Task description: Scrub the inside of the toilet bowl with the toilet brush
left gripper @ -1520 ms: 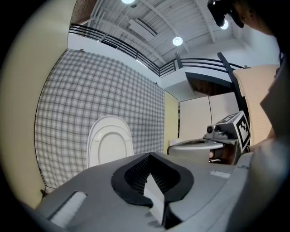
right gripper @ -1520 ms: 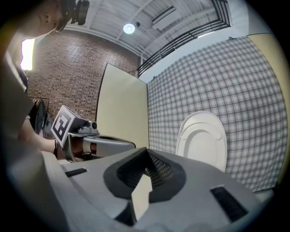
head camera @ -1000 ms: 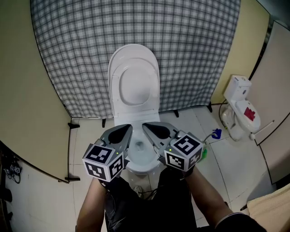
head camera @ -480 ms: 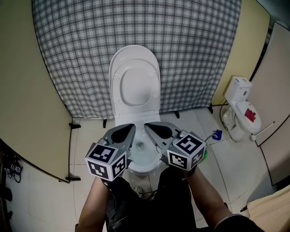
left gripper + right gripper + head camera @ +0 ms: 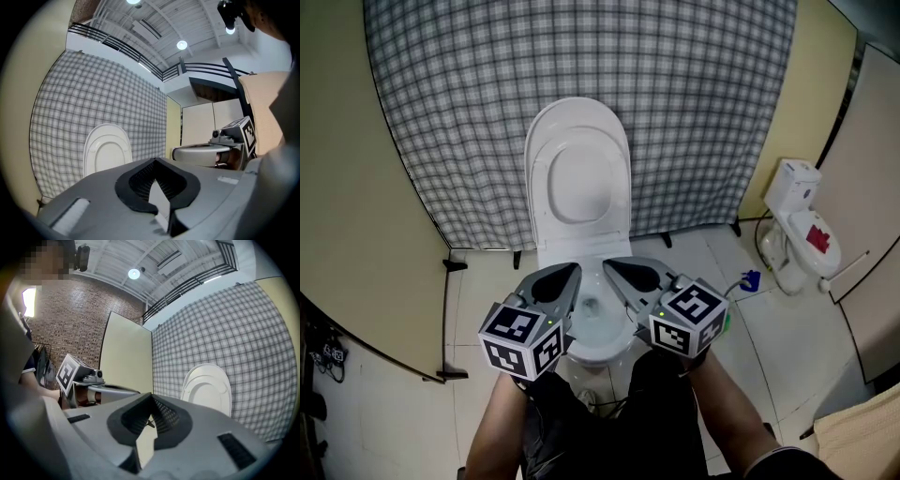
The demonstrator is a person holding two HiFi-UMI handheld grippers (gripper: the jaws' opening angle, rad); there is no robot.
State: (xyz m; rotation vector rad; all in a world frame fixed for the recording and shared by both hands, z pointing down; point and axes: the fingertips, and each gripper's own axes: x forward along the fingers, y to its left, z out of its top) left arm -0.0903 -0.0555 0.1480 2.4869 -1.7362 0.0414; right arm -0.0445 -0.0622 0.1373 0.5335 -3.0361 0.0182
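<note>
The toilet bowl (image 5: 592, 325), white, glossy and oval, is standing open on the tiled floor (image 5: 403, 394). Its rounded lid (image 5: 578, 178) is standing upright in front of a checked cloth curtain (image 5: 694, 112). The left tongs (image 5: 574, 268) and the right tongs (image 5: 607, 264), grey with black ribbed pads, are hovering level over the bowl, their tips pointing toward each other. Both are closed tight, holding nothing. A small blue thing (image 5: 749, 277) is lying at the right; whether it is the brush, one cannot tell.

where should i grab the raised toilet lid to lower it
Probably the free top rim of the toilet lid, reached from the front and above: it stands upright in front of the checked curtain, hinged low behind the bowl, so its back looks blocked.
</note>
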